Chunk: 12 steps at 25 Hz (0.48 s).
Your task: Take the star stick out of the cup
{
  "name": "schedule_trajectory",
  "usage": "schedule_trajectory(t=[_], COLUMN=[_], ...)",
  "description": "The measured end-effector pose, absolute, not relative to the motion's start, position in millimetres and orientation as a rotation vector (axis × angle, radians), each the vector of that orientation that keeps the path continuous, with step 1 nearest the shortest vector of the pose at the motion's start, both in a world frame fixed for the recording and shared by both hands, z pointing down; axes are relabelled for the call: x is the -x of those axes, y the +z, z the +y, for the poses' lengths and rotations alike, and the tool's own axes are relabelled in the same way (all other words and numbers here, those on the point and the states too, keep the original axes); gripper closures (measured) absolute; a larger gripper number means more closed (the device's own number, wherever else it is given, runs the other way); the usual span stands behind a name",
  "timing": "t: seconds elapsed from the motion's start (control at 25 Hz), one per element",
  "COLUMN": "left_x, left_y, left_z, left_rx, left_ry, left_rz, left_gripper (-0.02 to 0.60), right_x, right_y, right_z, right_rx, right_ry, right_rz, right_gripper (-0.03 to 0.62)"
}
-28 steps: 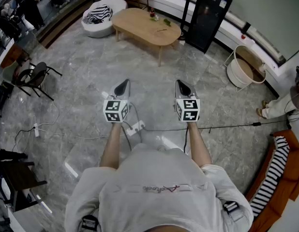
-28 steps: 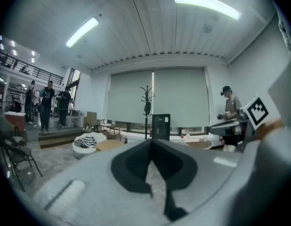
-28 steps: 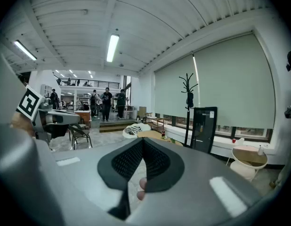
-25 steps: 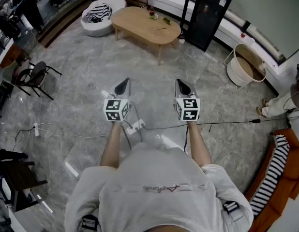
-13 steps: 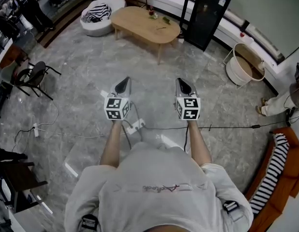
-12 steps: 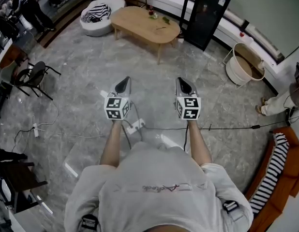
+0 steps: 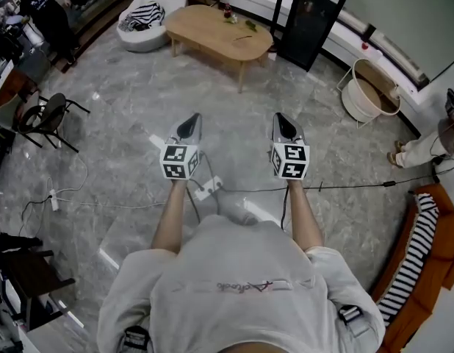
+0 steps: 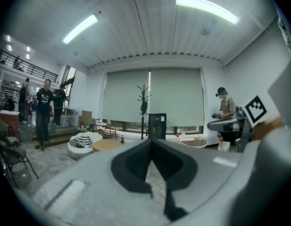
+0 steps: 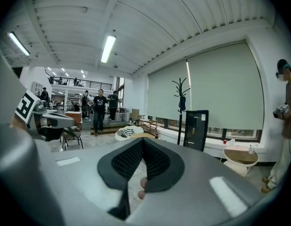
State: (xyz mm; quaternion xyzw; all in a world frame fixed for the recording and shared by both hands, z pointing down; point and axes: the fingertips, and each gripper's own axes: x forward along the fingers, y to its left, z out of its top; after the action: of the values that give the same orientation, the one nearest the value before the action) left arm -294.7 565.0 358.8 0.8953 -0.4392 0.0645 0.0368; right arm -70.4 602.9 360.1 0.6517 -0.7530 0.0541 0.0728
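Two grippers point forward, side by side and apart, over the grey marble floor [image 7: 131, 94]. The left gripper [image 7: 190, 120] has its jaws pressed together with nothing between them, and the right gripper [image 7: 281, 119] is closed and empty in the same way.

In front of the tips, open floor reaches to the oval wooden table [image 7: 220, 31], which stands well apart from them. Some little things [image 7: 238, 24] lie on its far part, too small to name, so I cannot tell where the star stick and the cup are.

Beside the table's right end stands a black cabinet [image 7: 309, 17], and at its left end a white beanbag [image 7: 142, 24]. A black cable [image 7: 344, 187] crosses the floor near the right gripper, and a power strip [image 7: 207, 187] lies between both arms. A black chair [image 7: 47, 116] borders the left side, a round white basket [image 7: 370, 90] the right.
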Motion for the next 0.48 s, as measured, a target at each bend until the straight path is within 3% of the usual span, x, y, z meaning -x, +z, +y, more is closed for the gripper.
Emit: schedule_trajectory(t=[0.48], left_x=[307], left_y=[379], left_z=[562], left_rx=[-2.751], left_ry=[0.224], left_rz=[-1.283], left_gripper=[0.578], right_x=[102], right_y=[380], right_z=[608], right_rx=[-1.929], right_ry=[0.178], right_rz=[-2.247], right_gripper=[0.589])
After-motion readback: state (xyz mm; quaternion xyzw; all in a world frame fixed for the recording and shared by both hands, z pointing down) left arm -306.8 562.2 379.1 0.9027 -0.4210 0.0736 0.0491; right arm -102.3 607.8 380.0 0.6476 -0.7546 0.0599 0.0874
